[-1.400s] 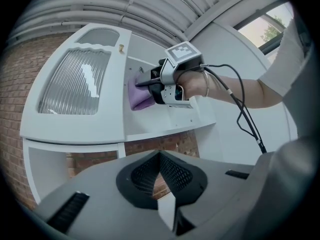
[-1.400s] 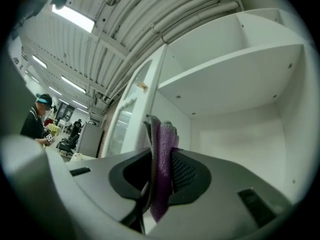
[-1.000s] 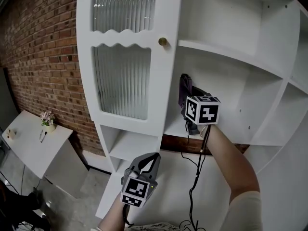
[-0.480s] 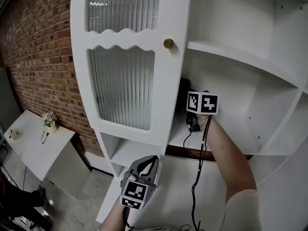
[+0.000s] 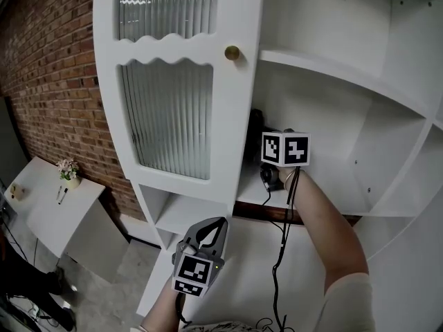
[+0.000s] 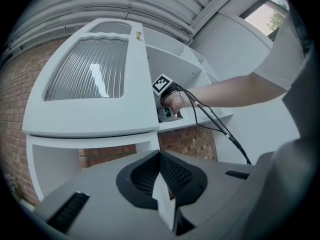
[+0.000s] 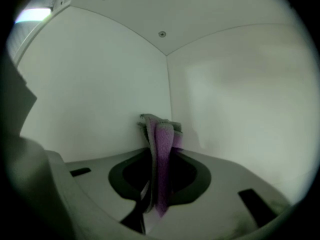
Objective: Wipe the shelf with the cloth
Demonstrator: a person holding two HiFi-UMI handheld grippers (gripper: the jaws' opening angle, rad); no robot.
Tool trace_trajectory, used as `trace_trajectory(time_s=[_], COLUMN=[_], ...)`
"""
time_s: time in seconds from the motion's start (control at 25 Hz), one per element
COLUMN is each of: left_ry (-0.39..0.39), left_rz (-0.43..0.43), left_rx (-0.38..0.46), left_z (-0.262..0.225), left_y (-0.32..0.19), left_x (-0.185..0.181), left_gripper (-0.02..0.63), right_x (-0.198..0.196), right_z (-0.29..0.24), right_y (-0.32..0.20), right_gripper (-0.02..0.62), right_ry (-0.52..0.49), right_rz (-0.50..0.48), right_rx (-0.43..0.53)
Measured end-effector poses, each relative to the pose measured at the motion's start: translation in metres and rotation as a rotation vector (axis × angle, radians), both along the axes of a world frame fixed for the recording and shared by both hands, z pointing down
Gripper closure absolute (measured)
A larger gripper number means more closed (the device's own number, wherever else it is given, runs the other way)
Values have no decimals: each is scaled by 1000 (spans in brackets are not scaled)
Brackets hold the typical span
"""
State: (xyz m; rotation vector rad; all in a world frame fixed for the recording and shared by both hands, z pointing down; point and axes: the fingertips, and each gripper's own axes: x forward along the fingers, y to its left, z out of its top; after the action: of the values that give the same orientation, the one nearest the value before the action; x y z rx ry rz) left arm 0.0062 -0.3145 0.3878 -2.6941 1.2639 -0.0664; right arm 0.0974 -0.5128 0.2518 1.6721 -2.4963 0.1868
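right gripper (image 5: 266, 159) inside shelf (image 5: 250, 191) | dark shape at its tongs, possibly cloth (image 5: 255, 131) | left gripper (image 5: 214, 225) low, outside it

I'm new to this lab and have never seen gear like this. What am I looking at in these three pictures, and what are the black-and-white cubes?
There is no robot: a person holds a hand-held gripper in each hand, and each marker cube is part of one. The head view comes from a camera on the person's head, looking down at a white cabinet with a ribbed-glass door. The other two come from cameras riding on the grippers. The right hand-held gripper reaches onto an open shelf, jaws shut on a purple cloth. The left hand-held gripper hangs lower, outside the cabinet, jaws together and empty.
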Motion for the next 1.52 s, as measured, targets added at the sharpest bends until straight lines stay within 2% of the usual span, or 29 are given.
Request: trace_trajectory(time_s=[0.4,0.84,1.04,1.2,1.52], left_ry=[30,31,33,36,47], left_rz=[15,28,37,54,75], left_rx=[8,-7,-19,-21,-8], left_z=[-10,-7,-4,-4,-9], left_y=[23,44,53,64,88], left_x=[-4,-5,-6,-3,-4], left_gripper=[591,591,592,592,592], right_x=[-23,-47,-56,-63,-53], right_z=[0,3,3,3,42], right_y=[67,148,179,204,254], right_gripper=[514,514,514,514,514], right_ry=[-74,56,16,15,162], right_rz=[-25,-98,-115,-106,-54], right_rx=[5,143,141,178,264])
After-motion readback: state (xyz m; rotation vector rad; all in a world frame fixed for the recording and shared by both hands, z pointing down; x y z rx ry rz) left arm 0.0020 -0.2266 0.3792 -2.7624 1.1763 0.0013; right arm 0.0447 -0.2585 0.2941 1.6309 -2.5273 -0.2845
